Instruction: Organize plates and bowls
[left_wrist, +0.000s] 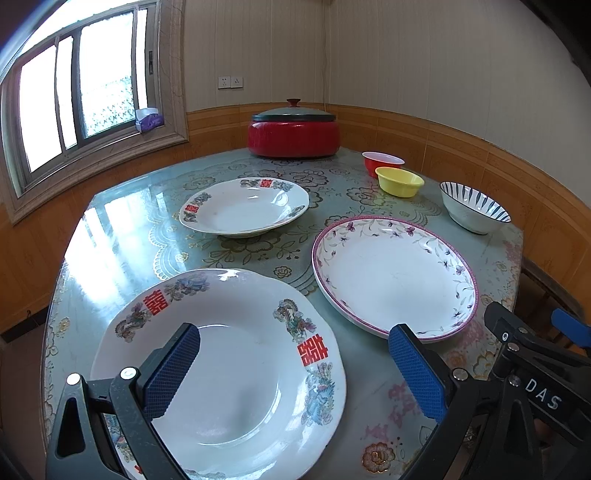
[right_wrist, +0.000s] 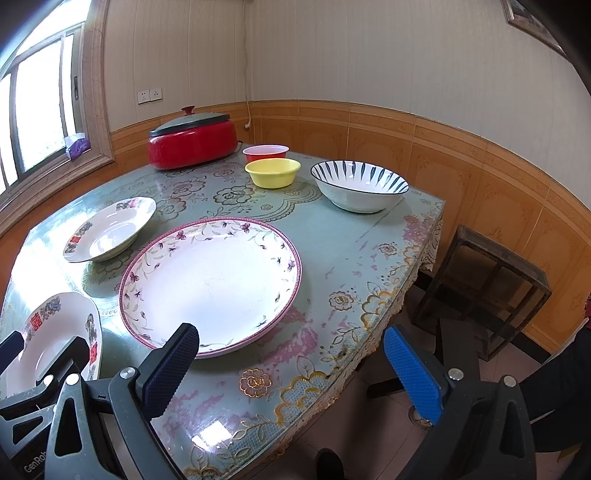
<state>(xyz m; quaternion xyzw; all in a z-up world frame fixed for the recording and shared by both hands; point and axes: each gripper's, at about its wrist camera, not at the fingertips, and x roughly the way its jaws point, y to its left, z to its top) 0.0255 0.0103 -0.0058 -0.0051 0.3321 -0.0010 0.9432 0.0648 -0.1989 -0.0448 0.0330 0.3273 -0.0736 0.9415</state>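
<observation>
Both tools, the left tool (left_wrist: 293, 363) and the right tool (right_wrist: 291, 363), are released and hold nothing. Three plates, such as the nearest plate (left_wrist: 221, 369), lie on the table (right_wrist: 332, 258); they are probably heavy, slippery and fragile, best taken at the rim.

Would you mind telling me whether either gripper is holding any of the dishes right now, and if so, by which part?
Nothing is held: the left gripper and the right gripper are both open and empty.

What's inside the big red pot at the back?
Can't tell. The red pot has its lid on, covering whatever is inside. Only the lid and its red knob show.
</observation>
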